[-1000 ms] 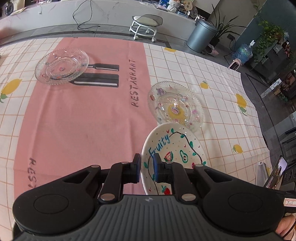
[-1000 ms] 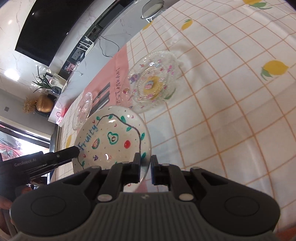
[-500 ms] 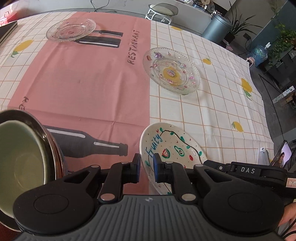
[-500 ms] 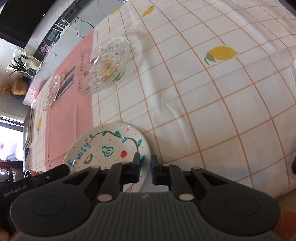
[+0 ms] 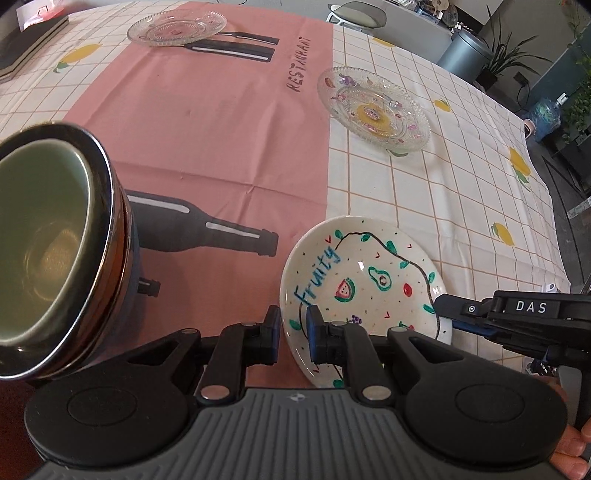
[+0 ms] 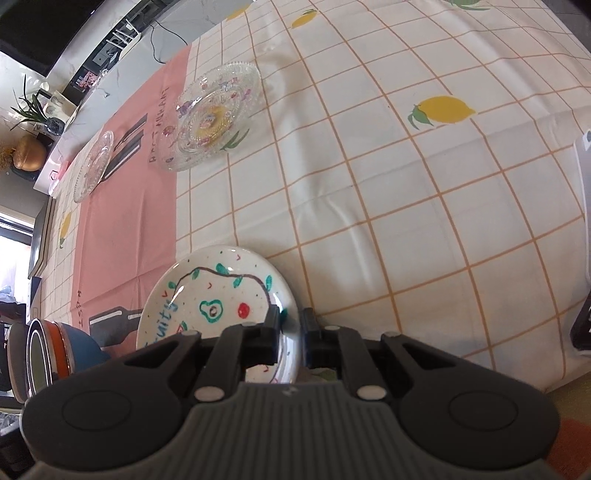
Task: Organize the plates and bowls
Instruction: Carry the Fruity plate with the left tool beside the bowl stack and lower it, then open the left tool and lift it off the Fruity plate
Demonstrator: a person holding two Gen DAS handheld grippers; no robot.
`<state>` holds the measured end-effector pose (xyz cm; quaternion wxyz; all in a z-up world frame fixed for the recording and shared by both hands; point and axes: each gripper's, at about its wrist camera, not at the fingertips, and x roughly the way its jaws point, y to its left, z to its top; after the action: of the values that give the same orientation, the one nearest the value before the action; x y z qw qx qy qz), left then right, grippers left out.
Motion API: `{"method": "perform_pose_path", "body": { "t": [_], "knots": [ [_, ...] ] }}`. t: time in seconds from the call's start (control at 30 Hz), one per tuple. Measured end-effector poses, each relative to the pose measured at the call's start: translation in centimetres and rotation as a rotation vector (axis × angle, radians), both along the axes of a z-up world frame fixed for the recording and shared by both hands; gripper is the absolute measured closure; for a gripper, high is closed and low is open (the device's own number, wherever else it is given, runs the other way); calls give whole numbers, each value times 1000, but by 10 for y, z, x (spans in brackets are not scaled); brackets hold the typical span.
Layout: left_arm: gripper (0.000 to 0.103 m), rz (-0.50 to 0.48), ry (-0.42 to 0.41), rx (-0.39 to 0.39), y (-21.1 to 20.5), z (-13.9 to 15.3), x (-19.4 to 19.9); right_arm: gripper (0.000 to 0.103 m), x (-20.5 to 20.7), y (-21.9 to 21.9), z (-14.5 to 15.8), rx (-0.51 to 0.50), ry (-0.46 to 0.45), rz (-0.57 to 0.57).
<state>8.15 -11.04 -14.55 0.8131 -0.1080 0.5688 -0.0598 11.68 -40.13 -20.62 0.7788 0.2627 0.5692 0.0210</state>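
The white plate (image 5: 364, 284) carries blue "Fruity" lettering, green leaves, a watermelon and an avocado; two clear glass plates (image 5: 373, 109) (image 5: 176, 27) (one yellow-centred); the tablecloth (image 5: 207, 129) is pink beside orange-gridded white with lemons.

Black fingers (image 5: 319, 338), grey ribbed housing, silver screws

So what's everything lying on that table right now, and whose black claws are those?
White ceramic plate painted "Fruity": one, near table edge, gripped at both rims.
Clear glass plates with coloured fruit dots: two; one on the white checks, one far, on the pink.
Stacked bowls: green inside, steel rim, blue outside, at left.
Tablecloth: pink panel, lemon checks.
Left gripper: black, shut on the plate's rim.
Right gripper: black, shut on the opposite rim.
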Motion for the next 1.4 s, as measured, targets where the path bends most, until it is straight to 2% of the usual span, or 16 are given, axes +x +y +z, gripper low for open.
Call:
{"method": "perform_pose_path", "body": {
  "t": [0.33,0.73,0.8,0.83,0.97,1.23,1.4],
  "knots": [
    [86,33,-26,1,8,-7,3,94,2,7,-3,11,-14,33],
    [85,20,-53,23,6,-7,3,94,2,8,-2,10,-30,40],
    [78,27,-66,36,6,-6,1,91,1,8,-2,10,-32,38],
    [72,33,-72,37,6,-6,0,90,1,8,-1,10,-38,33],
    [61,67,-104,25,9,-4,-4,75,-1,4,0,27,-58,11],
    [58,76,-202,57,3,12,-9,69,-3,6,6,12,-103,10],
    [58,62,-227,31,1,22,-3,69,-3,6,8,14,-121,8]
  ]
}}
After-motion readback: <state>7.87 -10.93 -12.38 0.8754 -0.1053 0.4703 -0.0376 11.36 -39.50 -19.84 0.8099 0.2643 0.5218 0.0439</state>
